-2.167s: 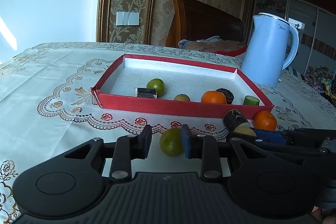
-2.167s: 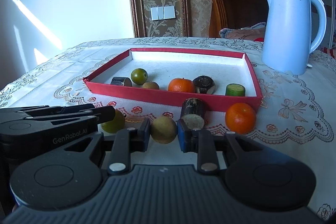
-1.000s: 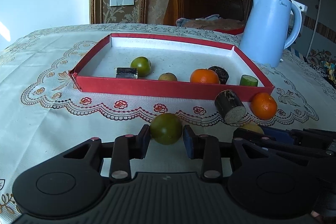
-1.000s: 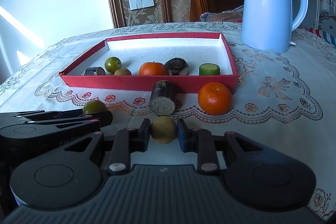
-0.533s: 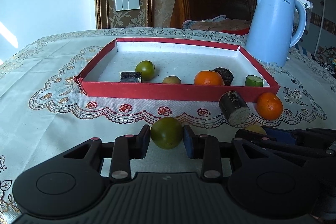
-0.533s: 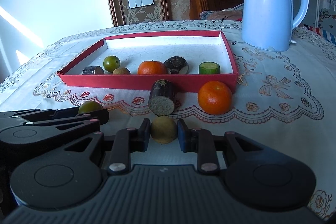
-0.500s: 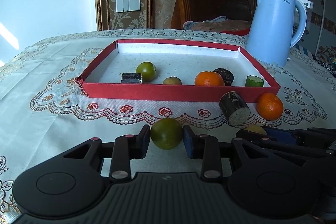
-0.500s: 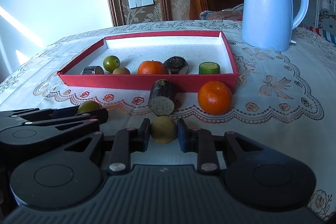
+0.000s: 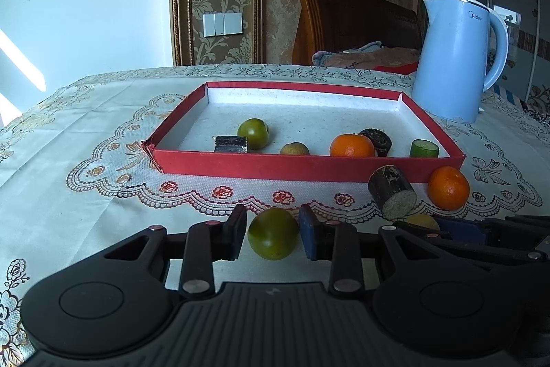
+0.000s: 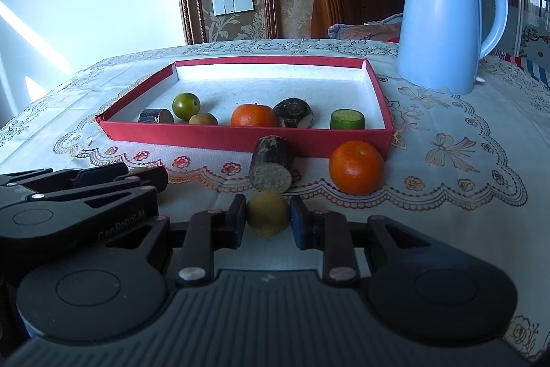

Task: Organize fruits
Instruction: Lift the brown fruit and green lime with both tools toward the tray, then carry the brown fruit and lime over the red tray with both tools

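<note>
The left gripper (image 9: 273,238) has its fingers (image 9: 237,234) drawn in narrow around a round, glossy green fruit (image 9: 273,238), pads pressing its two sides. The right gripper (image 10: 268,217) likewise holds a small, round, dull tan-brown fruit (image 10: 268,217) pinched between its fingers (image 10: 236,222). Both fruits sit low over the lace-patterned cloth of the worktop (image 9: 86,195), in front of the shallow red cardboard tray with a white floor (image 9: 309,167).

What the coming move turns on is that the tray lies straight ahead of both grippers, at twelve o'clock, with its near red wall between each held fruit and the white floor. Each fruit will probably have to rise over that wall before going forward.

The left gripper has a clear line: its open landing ground is at about eleven o'clock, near the green fruit (image 9: 253,133) and the dark cylinder piece (image 9: 231,144) already inside.

The right gripper's line is more crowded. A dark-barked cylinder piece with a pale cut end (image 10: 271,159) lies on the cloth just beyond its fingers at twelve o'clock, long axis pointing back towards the gripper, touching or nearly touching the tray wall. A loose orange mandarin (image 10: 355,166) sits at about one o'clock. Going forward low could knock either one.

The pale blue electric kettle (image 10: 443,12) stands well apart at two o'clock, out of the way.
</note>
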Motion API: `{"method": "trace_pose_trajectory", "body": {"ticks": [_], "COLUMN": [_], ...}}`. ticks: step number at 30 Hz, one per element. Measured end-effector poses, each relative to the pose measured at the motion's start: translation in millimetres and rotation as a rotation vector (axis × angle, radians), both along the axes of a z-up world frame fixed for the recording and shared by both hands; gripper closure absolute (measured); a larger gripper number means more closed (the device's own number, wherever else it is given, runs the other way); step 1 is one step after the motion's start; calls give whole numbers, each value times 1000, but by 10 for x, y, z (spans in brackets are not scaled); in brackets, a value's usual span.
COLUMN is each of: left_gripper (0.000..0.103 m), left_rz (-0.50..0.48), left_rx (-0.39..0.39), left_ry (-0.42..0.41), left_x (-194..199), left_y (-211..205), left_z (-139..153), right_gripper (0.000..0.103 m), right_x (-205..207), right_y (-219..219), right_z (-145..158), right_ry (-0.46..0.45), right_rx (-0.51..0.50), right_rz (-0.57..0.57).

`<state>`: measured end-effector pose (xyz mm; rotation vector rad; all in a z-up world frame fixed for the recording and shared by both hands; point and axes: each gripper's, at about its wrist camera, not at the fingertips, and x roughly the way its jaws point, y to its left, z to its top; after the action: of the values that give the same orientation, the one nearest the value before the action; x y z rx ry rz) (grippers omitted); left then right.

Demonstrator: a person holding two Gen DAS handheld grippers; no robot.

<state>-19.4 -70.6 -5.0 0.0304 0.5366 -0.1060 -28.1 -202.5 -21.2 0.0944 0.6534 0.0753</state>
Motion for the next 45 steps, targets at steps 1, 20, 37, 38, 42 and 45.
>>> {"method": "trace_pose_trajectory", "body": {"ticks": [1, 20, 37, 38, 42, 45], "left_gripper": [70, 70, 70, 70, 70, 70], "left_rz": [3, 39, 69, 68, 61, 48], "left_rx": [3, 3, -8, -16, -55, -56], "left_ry": [-4, -91, -123, -115, -73, -63], "left_x": [-7, 0, 556, 602, 800, 901], "left_y": [-2, 29, 92, 107, 122, 74], "left_z": [4, 243, 457, 438, 361, 326], "right_gripper": [77, 77, 77, 77, 77, 77], "right_x": [-1, 49, 535, 585, 762, 841], "right_y": [2, 31, -292, -336, -449, -444], "right_z": [3, 204, 531, 516, 407, 320], "right_ry": [-1, -66, -143, -135, -96, -88], "right_rx": [-1, -26, -64, -56, -18, -34], "right_rz": [0, 25, 17, 14, 25, 23]}}
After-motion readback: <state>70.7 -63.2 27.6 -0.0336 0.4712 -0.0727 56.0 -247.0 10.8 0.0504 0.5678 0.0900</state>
